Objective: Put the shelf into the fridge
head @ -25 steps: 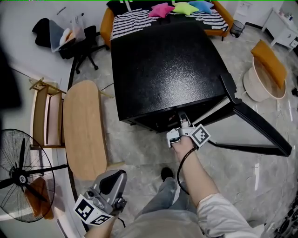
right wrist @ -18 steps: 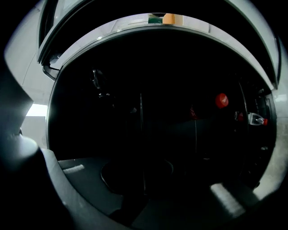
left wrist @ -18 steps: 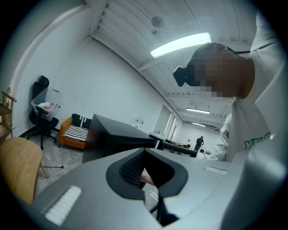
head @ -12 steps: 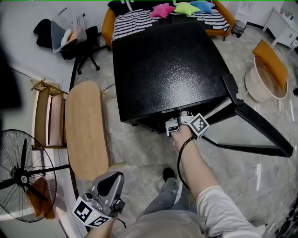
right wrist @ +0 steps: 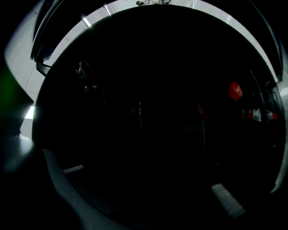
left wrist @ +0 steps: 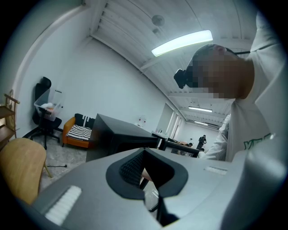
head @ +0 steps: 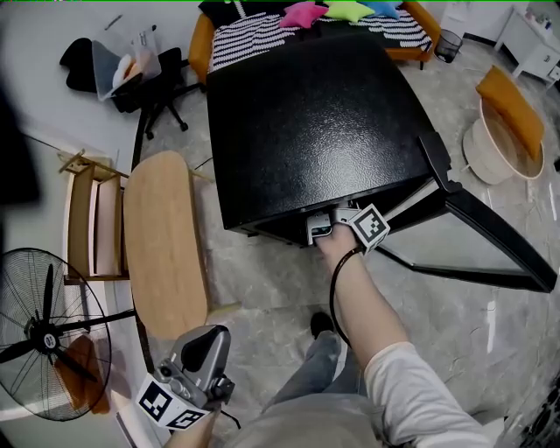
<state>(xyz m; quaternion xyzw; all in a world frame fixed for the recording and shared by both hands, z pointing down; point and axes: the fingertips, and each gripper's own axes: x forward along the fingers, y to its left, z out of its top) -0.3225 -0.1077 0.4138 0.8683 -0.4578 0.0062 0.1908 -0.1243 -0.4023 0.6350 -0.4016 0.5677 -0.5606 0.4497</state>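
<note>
Right tongs [head: 332, 229] spread inside dark fridge [head: 306, 131]; left tongs [head: 203, 346] pressed together, low.

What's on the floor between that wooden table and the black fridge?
Only bare grey floor separates the table from the fridge, apart from a thin cable at the far end; the head view shows it.

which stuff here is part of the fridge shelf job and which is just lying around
Job: fridge, its open door, right tool reaching inside; shelf itself not visible.
Lying about: left tool held low, wooden table, fan, office chair, sofa cushions.
</note>
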